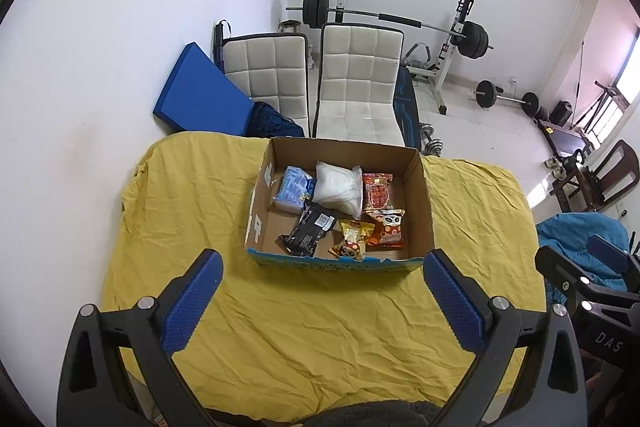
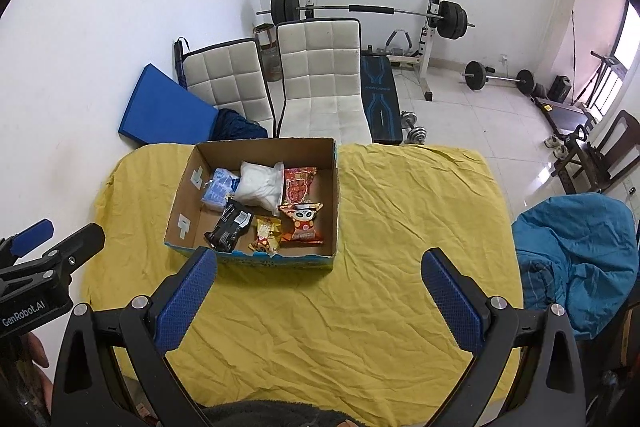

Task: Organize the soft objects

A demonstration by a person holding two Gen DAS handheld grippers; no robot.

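Observation:
An open cardboard box stands on the yellow-covered table. Inside lie several soft packets: a white bag, a blue-white pack, a black packet, a red packet, a panda snack bag and a yellow snack bag. My left gripper is open and empty, near the box's front wall. My right gripper is open and empty, in front of the box's right corner.
The yellow cloth covers the table. Two white chairs, a blue mat and weight equipment stand behind. A blue jacket lies at the table's right edge.

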